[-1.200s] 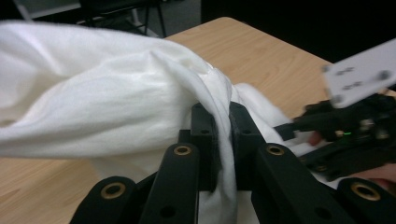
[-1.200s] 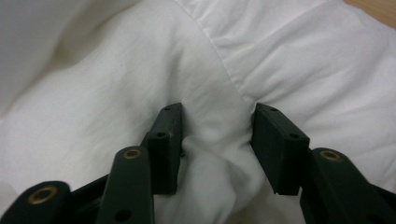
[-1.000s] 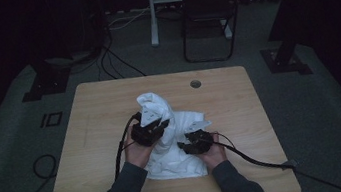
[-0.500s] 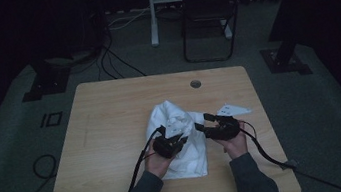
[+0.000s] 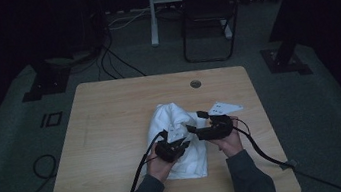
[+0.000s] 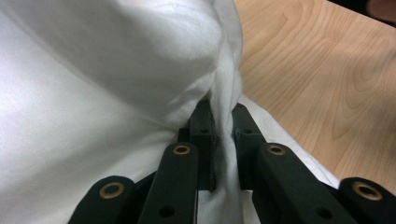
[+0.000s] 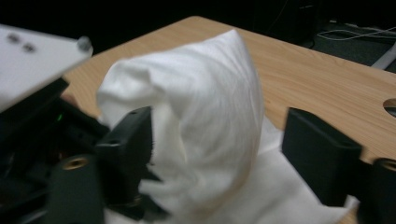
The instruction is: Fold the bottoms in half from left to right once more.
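A white cloth [image 5: 172,121] lies bunched in the middle of the wooden table [image 5: 110,114]. My left gripper [image 5: 181,142] is at the cloth's near edge. In the left gripper view its jaws [image 6: 223,112] are shut on a pinched fold of the cloth [image 6: 116,70]. My right gripper [image 5: 195,122] is held just right of the cloth, pointing left. Its jaws [image 7: 219,126] have just been opening and stand wide apart. The cloth's raised peak [image 7: 205,107] bulges between them, with no pad pressing on it. The left gripper's body [image 7: 37,140] shows at the left of the right gripper view.
A round cable hole [image 5: 195,83] sits near the table's far edge. Black cables trail from both grippers over the near edge. A chair [image 5: 208,20] and a stand's post [image 5: 152,13] are beyond the table, with cables on the floor [image 5: 119,68].
The right gripper has let go of the cloth, opened and moved right. The left hand has come down and nearer with its fold. The cloth's tall peak has sunk.
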The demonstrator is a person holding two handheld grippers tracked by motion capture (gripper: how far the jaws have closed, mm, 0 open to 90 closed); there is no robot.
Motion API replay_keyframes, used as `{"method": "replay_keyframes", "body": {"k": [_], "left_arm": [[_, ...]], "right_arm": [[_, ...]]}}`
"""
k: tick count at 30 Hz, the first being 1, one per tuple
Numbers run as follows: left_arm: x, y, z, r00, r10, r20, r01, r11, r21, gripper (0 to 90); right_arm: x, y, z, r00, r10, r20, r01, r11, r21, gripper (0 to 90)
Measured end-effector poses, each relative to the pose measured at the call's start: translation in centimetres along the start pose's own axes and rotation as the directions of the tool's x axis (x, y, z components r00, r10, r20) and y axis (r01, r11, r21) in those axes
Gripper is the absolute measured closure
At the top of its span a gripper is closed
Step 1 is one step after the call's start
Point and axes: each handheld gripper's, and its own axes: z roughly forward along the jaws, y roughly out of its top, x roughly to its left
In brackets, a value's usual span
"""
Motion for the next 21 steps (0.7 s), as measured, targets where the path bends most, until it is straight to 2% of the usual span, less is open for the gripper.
{"method": "replay_keyframes", "body": {"k": [5,13,15,16,21], "left_arm": [[-0.1,0.0,-0.1,1.0000,-0.002,-0.009,0.002,0.9999,-0.012,82.1],[-0.2,0.0,-0.1,0.9999,0.006,-0.015,-0.007,0.9999,-0.011,82.2],[-0.2,0.0,-0.1,0.9998,0.010,-0.016,-0.010,0.9999,-0.009,82.1],[-0.3,0.0,-0.1,0.9998,0.008,-0.016,-0.009,0.9999,-0.010,82.1],[-0.2,0.0,-0.1,0.9999,0.003,-0.012,-0.003,1.0000,-0.009,81.9]], "right_arm": [[0.4,-0.4,0.2,0.9989,-0.047,-0.006,0.047,0.998,0.042,17.3],[0.7,-0.2,1.9,0.9990,-0.040,-0.017,0.041,0.998,0.054,17.9],[0.6,-0.1,2.3,0.9993,-0.035,-0.013,0.036,0.998,0.057,24.8],[0.5,-0.1,2.5,0.9995,-0.028,-0.017,0.029,0.998,0.062,31.1],[0.1,-0.4,3.0,0.9998,-0.015,-0.009,0.016,0.996,0.091,71.1]]}}
